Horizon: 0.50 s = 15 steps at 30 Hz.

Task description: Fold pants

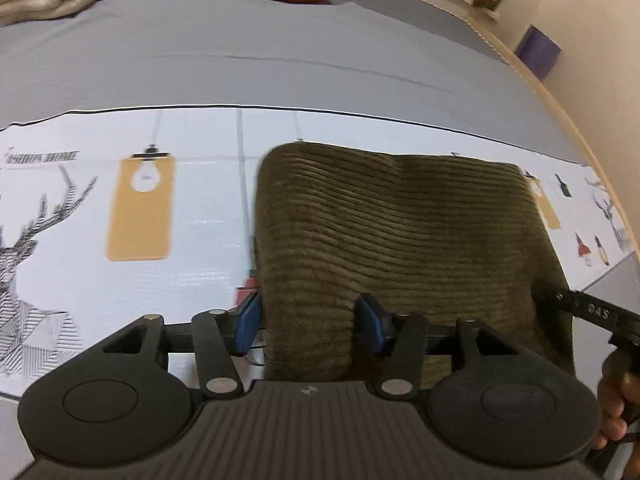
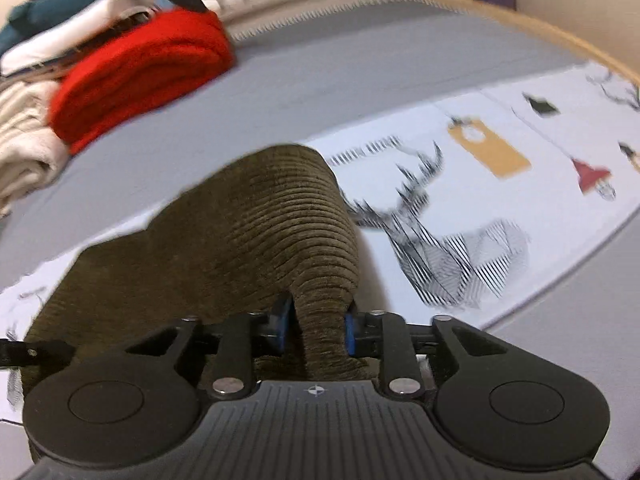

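Pants (image 1: pixel 400 220), olive-brown corduroy, lie bunched on a white printed mat (image 1: pixel 140 280) spread over a grey bed sheet (image 1: pixel 280 60). Left claw (image 1: pixel 310 322) is clamped on a gathered fold at the near edge of the pants; both blue pads (image 1: pixel 250 320) press the cloth from either side. Right claw (image 2: pixel 318 326) likewise grips a narrower bunch of the same fabric, pads tight against it, with the cloth rising in a hump beyond the fingers. In the left wrist view the black arm of the other claw reaches onto the right edge of the pants, with a hand (image 1: pixel 618 408) visible behind it at the frame's lower right. The mat carries a deer drawing (image 2: pixel 432 240) and tan tag motifs (image 1: pixel 140 208). At the far side of the bed sits a pile of folded laundry: a red knit (image 2: pixel 140 76) beside cream fabric (image 2: pixel 24 148), with white and teal items behind. Both views are somewhat blurred
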Each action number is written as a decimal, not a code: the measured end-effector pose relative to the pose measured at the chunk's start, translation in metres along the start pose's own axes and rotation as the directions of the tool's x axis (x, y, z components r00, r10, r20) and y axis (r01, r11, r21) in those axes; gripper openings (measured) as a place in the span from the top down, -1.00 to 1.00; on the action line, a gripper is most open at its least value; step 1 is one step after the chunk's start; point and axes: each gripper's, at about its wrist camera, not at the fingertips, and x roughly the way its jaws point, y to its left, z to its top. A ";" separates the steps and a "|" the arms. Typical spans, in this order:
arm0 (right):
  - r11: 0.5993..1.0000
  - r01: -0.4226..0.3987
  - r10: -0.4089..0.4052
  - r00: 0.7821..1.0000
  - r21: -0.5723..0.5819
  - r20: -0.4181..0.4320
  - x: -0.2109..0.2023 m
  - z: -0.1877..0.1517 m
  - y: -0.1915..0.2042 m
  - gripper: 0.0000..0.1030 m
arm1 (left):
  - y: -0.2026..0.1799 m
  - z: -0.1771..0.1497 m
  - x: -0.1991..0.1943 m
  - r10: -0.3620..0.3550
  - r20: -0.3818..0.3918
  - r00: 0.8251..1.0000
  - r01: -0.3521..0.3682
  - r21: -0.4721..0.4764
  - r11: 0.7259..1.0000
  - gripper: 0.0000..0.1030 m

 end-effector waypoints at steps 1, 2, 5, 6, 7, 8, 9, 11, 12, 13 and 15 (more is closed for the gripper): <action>1.000 0.008 -0.008 1.000 -0.002 0.001 -0.002 -0.001 -0.003 0.35 | 0.004 -0.001 -0.005 -0.007 0.013 1.000 0.007 -0.015 1.000 -0.12; 1.000 0.018 -0.018 1.000 -0.012 0.016 -0.006 -0.003 -0.003 0.33 | 0.006 0.000 -0.009 -0.003 0.033 0.999 0.004 -0.015 1.000 -0.09; 0.996 0.034 -0.028 0.996 -0.080 0.082 -0.020 -0.002 0.005 0.31 | 0.001 0.002 -0.027 0.004 0.113 0.994 -0.011 0.070 0.998 -0.09; 0.994 0.022 -0.011 0.995 -0.109 0.098 -0.026 -0.004 0.008 0.31 | -0.002 0.000 -0.030 -0.014 0.127 0.992 0.001 0.100 0.995 -0.09; 0.990 0.009 0.006 0.994 -0.138 0.106 -0.029 -0.004 0.010 0.27 | -0.004 -0.005 -0.032 -0.040 0.129 0.991 0.023 0.128 0.991 -0.04; 0.985 -0.005 0.024 0.994 -0.174 0.109 -0.031 -0.006 0.014 0.24 | -0.005 -0.007 -0.029 -0.058 0.115 0.992 0.040 0.150 0.988 0.07; 0.979 -0.014 0.037 0.994 -0.206 0.105 -0.032 -0.007 0.017 0.21 | -0.008 -0.012 -0.026 -0.056 0.102 0.993 0.038 0.174 0.984 0.07; 0.965 -0.037 0.057 0.996 -0.258 0.073 -0.031 -0.014 0.022 0.17 | -0.013 -0.023 -0.013 0.018 0.068 0.998 -0.035 0.253 0.967 0.20; 0.963 -0.049 0.063 0.997 -0.264 0.044 -0.028 -0.018 0.023 0.16 | -0.012 -0.029 -0.003 0.059 0.032 0.998 -0.066 0.276 0.959 0.20; 0.962 -0.059 0.062 0.998 -0.267 0.004 -0.023 -0.021 0.023 0.16 | -0.009 -0.032 0.002 0.070 0.007 0.998 -0.069 0.266 0.961 0.20; 0.957 -0.047 0.031 0.998 -0.285 -0.060 -0.012 -0.029 0.022 0.16 | -0.004 -0.030 0.001 0.053 -0.003 0.999 -0.051 0.214 0.976 0.20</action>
